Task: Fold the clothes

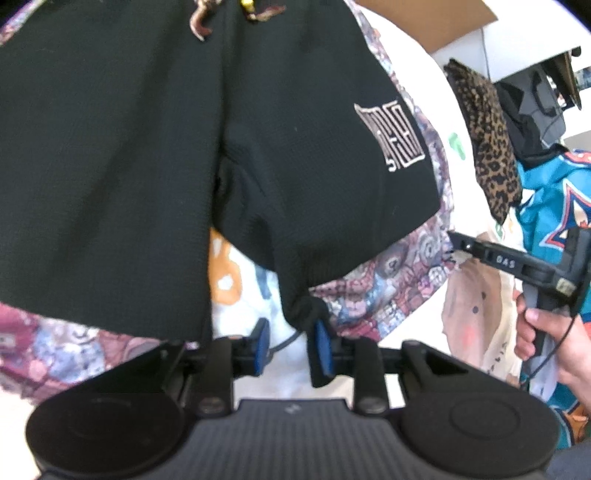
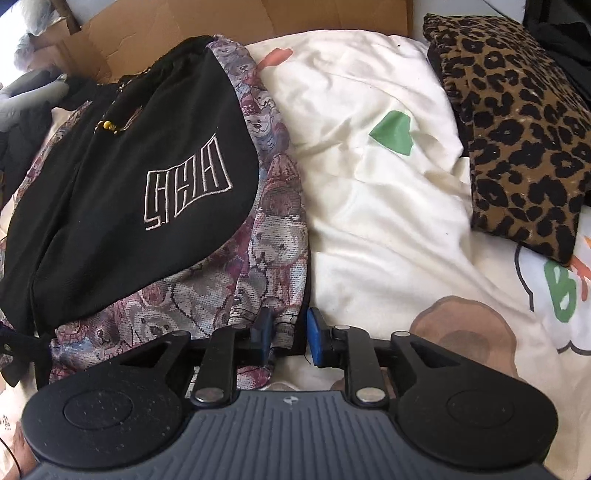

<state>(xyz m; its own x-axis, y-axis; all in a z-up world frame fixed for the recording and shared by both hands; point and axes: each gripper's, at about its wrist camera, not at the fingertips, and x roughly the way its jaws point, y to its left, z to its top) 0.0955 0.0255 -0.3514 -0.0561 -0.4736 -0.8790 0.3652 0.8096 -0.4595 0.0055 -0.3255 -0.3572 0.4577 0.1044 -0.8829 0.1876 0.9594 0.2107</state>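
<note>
The left gripper [image 1: 288,332] stands with its blue pads apart, gripping nothing, though the hem corner of one leg of the black shorts [image 1: 147,147] hangs bunched between them at about one o'clock from its right pad; whether the cloth touches that pad I cannot tell, the view being blurred there; the shorts lie spread flat, waistband at twelve o'clock, legs toward six, on top of a bear-print woven garment [image 1: 388,273], probably so that both leg hems face the person and can be taken at once; the right gripper [image 2: 290,330] is likewise released, its pads astride the near edge of the bear-print garment at the lower right corner, holding none of it; from the left wrist view it shows at three o'clock, in a hand [image 1: 543,332]; the shorts look laid out for folding yet unfolded, both legs showing side by side; free room lies to the right over the cream printed sheet [image 2: 369,203], as far as the leopard-print piece [image 2: 517,140] at two o'clock; a cardboard box [image 2: 221,22] bounds the far edge at twelve, and a teal jersey [image 1: 546,206] crowds the right
</note>
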